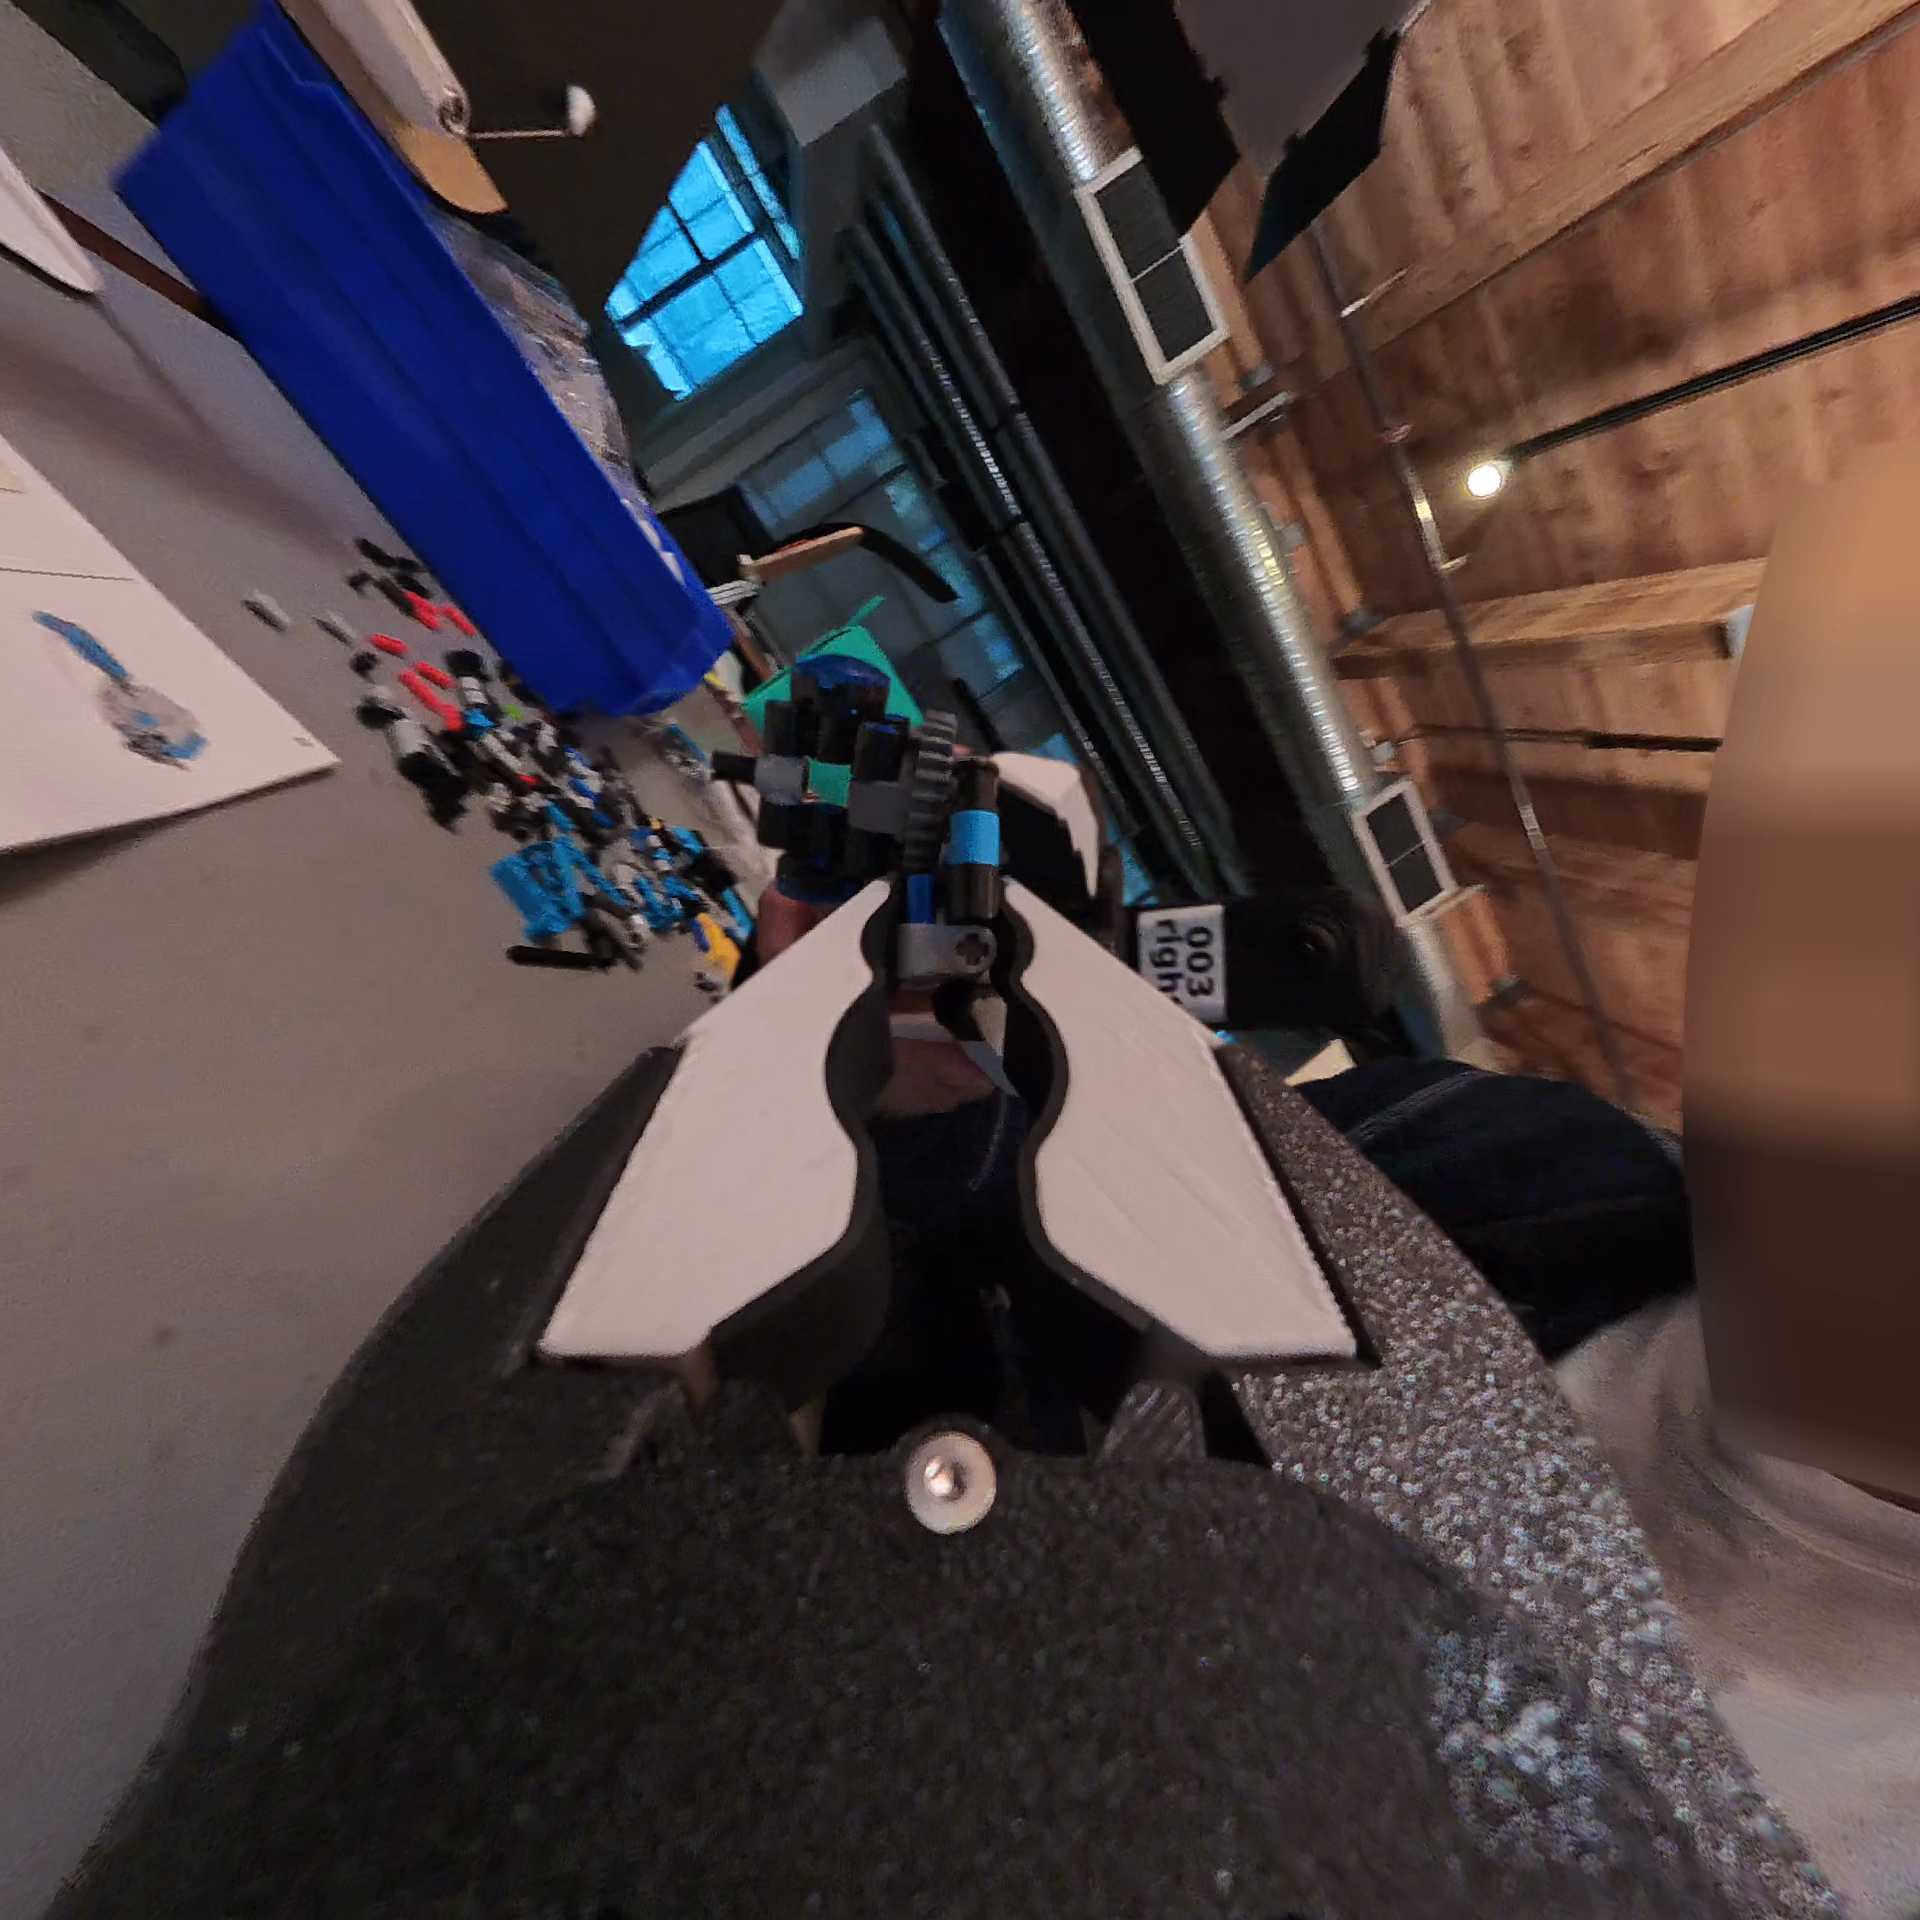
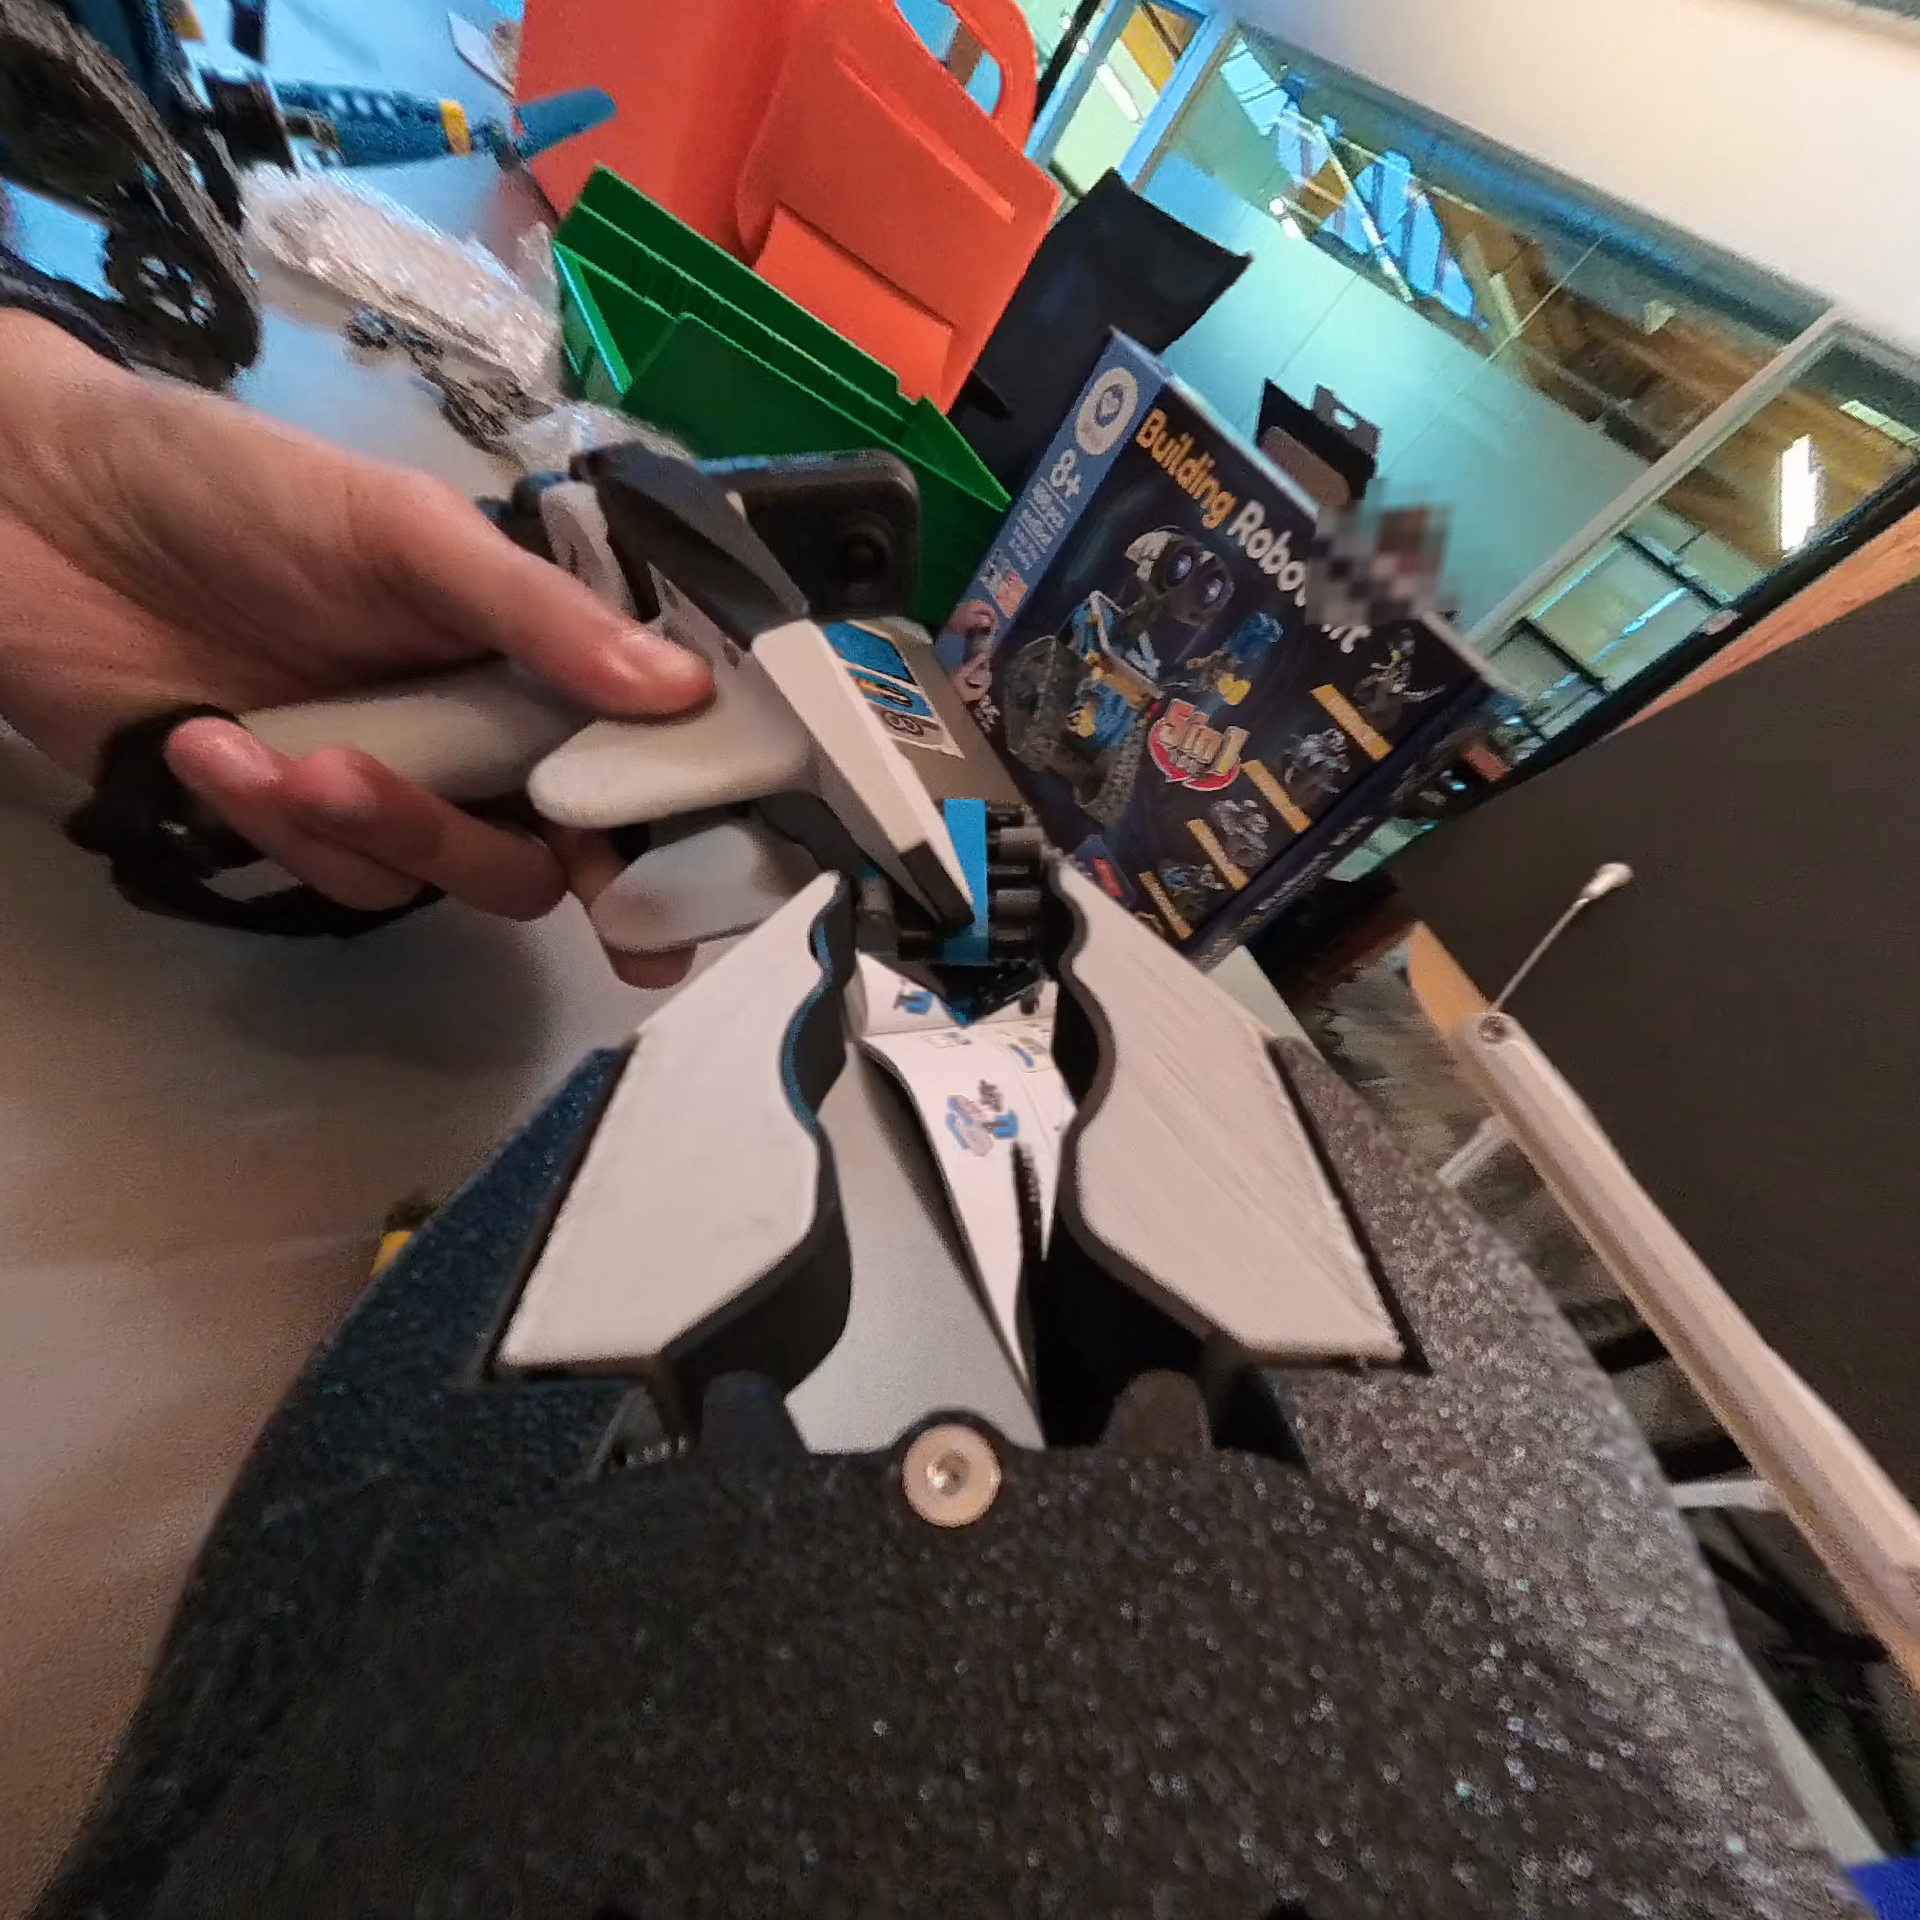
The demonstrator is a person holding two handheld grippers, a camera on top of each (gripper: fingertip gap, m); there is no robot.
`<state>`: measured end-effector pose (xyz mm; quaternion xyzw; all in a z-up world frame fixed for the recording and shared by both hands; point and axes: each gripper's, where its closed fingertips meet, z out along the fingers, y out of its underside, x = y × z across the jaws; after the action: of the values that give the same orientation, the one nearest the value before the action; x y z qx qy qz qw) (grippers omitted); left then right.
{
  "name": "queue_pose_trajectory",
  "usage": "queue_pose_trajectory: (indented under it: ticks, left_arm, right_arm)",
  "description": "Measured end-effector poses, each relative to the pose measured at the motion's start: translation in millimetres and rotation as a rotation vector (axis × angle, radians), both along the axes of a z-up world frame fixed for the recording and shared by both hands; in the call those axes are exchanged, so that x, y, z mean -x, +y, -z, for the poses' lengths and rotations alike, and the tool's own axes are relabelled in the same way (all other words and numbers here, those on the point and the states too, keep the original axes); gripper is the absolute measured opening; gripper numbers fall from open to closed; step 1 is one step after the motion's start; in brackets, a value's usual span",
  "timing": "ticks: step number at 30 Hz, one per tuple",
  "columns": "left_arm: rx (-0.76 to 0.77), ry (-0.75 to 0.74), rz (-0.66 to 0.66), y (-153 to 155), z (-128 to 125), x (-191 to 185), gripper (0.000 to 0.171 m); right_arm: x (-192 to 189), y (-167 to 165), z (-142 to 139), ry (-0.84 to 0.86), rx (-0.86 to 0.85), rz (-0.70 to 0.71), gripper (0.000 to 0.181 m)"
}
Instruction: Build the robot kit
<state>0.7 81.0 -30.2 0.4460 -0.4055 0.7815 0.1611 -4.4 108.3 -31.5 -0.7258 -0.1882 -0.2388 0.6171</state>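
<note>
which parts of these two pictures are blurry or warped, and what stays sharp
Left wrist view: the loose toy pieces on the grey table are smeared, the blue bin is soft and the ceiling duct bends with the wide lens; the left hand-held gripper is sharp. Right wrist view: the hand and orange bin blur, and the right hand-held gripper is sharper.

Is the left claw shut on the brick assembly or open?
Shut on it: the left claw pinches the black-and-blue brick assembly between its white fingers.

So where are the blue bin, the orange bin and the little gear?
blue bin (image 1: 416, 416), left wrist view, its long side wall.
orange bin (image 2: 831, 156), right wrist view, its front face.
gear (image 1: 928, 800), left wrist view, its toothed rim.
</note>
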Motion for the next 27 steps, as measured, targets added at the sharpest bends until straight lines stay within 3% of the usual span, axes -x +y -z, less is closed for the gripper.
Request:
queue_pose_trajectory:
  ticks: [4, 7, 12, 13, 15, 19, 22, 27]
  left_arm:
    - [-0.002, 0.01, -0.009, 0, 2, 0, 0.013]
    - [-0.044, 0.027, 0.004, -5, 9, 0, 0.013]
    - [-0.063, 0.045, 0.025, -12, 11, 2, 0.013]
    - [-0.091, 0.053, 0.017, -12, 13, 1, 0.014]
    - [-0.145, 0.058, -0.002, -10, 17, 1, 0.013]
    - [-0.189, 0.045, 0.019, -12, 19, 3, 0.016]
    - [-0.26, 0.012, 0.022, -14, 21, 6, 0.021]
    - [-0.225, 0.084, 0.099, -13, 27, 14, 0.022]
  right_arm:
    - [1, 3, 4, -0.08, 0.0, 0.028, 0.045]
    - [-2, 4, 8, -0.036, 0.014, 0.031, 0.058]
    - [-3, 0, 8, -0.041, 0.008, 0.007, 0.048]
    - [1, 1, 11, -0.079, 0.017, -0.007, 0.039]
    - [1, 2, 13, -0.156, 0.008, 0.021, 0.039]
    - [0, 1, 17, -0.059, 0.055, -0.03, 0.039]
    - [3, 0, 18, -0.154, 0.052, -0.038, 0.039]
    - [9, 1, 26, -0.191, 0.078, -0.044, 0.039]
